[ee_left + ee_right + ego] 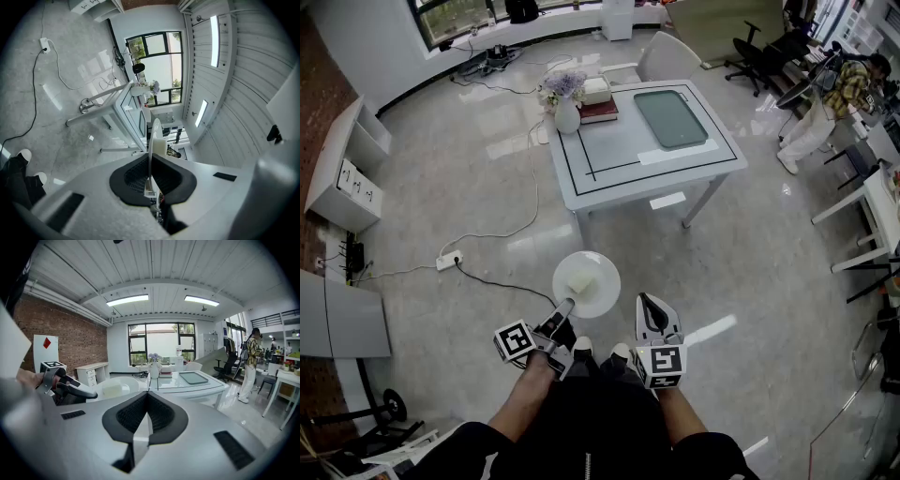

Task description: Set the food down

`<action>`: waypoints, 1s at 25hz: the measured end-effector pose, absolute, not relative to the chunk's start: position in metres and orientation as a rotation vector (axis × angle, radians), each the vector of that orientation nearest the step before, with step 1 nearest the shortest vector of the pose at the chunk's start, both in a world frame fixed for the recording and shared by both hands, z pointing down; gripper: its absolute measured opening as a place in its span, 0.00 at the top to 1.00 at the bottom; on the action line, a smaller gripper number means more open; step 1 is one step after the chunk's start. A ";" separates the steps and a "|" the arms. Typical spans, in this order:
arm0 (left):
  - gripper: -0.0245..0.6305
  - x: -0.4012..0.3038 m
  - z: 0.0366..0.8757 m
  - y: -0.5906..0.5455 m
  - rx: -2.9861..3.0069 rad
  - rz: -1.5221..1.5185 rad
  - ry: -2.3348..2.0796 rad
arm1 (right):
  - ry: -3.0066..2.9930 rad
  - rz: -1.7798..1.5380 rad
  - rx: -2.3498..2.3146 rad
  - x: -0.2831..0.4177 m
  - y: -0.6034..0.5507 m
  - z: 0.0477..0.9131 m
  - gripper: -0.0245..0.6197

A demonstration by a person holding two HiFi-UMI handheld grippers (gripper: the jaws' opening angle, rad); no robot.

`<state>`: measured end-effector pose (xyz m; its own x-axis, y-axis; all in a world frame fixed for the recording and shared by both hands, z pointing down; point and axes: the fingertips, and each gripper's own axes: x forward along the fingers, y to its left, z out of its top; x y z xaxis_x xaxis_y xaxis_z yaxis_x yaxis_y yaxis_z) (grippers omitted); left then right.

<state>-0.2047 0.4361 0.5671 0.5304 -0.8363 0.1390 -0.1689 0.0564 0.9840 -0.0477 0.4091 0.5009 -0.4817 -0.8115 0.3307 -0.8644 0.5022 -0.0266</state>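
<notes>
We've got a white table [619,164] straight ahead at 12 o'clock, standing on a shiny grey floor [469,187]. At the table's 10 o'clock corner sits a white vase [567,116] with pale flowers, and a stack of books [600,112] is just beside it on the 3 o'clock side. A dark green tray [670,118] lies flat toward 1 o'clock, with a white paper strip [678,152] along its near edge. Thin black lines frame the tabletop. Down on the floor at 9 o'clock there's a white power strip [448,262], with cables [530,202] trailing off from it toward the table.
</notes>
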 end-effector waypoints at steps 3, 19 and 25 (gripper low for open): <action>0.95 -0.198 0.564 0.438 1.453 -0.649 -0.906 | -2.473 0.270 1.417 -0.042 0.413 0.502 0.95; 0.95 -0.145 0.560 0.434 1.457 -0.627 -0.901 | -2.524 0.307 1.419 0.006 0.417 0.500 0.95; 0.95 -0.127 0.571 0.447 1.436 -0.619 -0.941 | -2.534 0.324 1.405 0.030 0.424 0.506 0.95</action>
<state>-0.1267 0.4468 0.5710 0.5231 -0.8361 0.1649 -0.1794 0.0812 0.9804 0.0301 0.4243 0.5056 -0.5159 -0.8021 0.3009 -0.8520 0.5170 -0.0827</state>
